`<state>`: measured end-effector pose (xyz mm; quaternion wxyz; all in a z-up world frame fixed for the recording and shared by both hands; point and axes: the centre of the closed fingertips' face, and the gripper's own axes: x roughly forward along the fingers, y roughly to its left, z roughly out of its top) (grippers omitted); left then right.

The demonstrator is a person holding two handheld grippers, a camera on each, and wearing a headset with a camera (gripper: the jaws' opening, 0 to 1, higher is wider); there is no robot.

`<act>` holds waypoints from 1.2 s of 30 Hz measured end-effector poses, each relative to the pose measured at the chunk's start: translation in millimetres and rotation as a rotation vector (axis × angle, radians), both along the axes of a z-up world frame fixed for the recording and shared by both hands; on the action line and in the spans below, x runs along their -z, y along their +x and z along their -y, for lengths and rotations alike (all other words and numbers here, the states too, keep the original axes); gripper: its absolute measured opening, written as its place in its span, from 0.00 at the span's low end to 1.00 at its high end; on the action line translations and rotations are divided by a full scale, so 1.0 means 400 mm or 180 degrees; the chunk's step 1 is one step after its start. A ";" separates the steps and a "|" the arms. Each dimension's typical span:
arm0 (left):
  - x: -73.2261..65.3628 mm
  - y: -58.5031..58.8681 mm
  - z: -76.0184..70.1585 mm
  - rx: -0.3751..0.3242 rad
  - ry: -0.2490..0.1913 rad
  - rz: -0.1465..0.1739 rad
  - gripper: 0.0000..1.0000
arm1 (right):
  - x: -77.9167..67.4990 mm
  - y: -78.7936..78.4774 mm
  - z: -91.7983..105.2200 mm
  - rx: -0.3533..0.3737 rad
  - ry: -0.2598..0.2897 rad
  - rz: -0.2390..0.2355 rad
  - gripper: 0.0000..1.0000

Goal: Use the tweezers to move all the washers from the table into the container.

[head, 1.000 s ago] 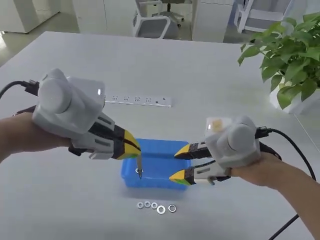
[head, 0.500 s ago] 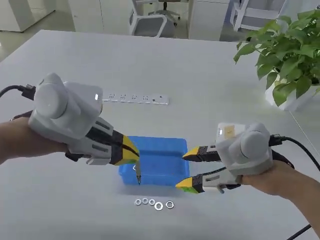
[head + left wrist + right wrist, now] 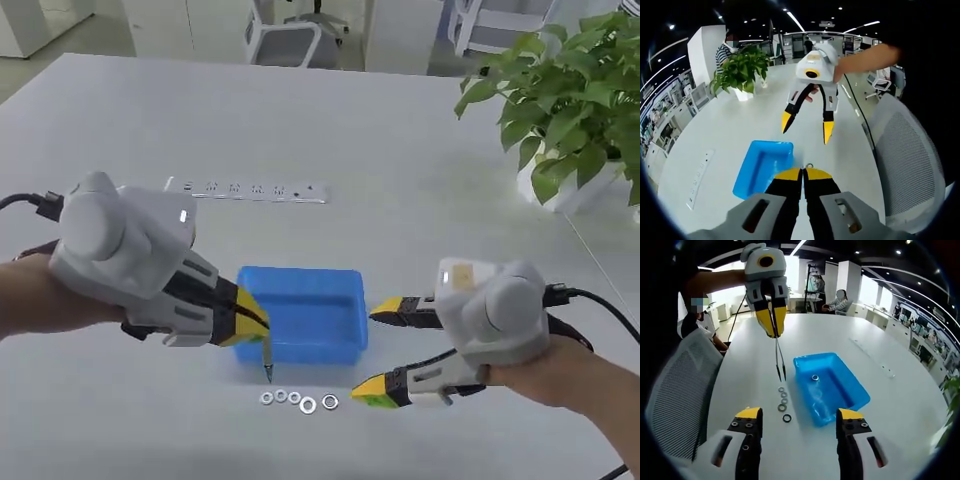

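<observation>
My left gripper [image 3: 256, 325] is shut on a pair of metal tweezers [image 3: 267, 362] that point down. Their tips hang just above the table, in front of the blue container [image 3: 300, 312]. In the right gripper view the tweezers [image 3: 779, 360] hang from the left gripper [image 3: 768, 320], tips slightly apart and empty. Several washers [image 3: 298, 401] lie in a short row on the table just beyond the tips, also seen as washers [image 3: 783, 402]. One washer [image 3: 815, 377] lies inside the container [image 3: 840, 390]. My right gripper [image 3: 372, 352] is open and empty, right of the row.
A white power strip [image 3: 247, 189] lies on the table behind the container. A potted plant [image 3: 560, 100] stands at the far right. An office chair [image 3: 910, 150] stands at the table's edge. People sit in the background of the right gripper view.
The tweezers have moved from over the container toward me and now hang over the table near the washer row. My right gripper has drifted right and lower.
</observation>
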<state>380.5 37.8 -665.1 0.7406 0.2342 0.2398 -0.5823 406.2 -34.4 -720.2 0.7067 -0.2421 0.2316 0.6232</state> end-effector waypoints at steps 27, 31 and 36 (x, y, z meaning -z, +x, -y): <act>0.070 -0.015 -0.005 0.0054 0.0060 -0.0065 0.05 | 0.034 -0.027 0.012 0.0049 -0.0024 -0.0084 0.66; 0.069 -0.011 -0.002 0.0046 0.0023 -0.0071 0.05 | 0.035 -0.027 0.011 0.0059 -0.0014 -0.0089 0.66; 0.070 -0.013 -0.001 0.0052 0.0021 -0.0073 0.05 | 0.037 -0.031 0.010 0.0054 -0.0021 -0.0099 0.66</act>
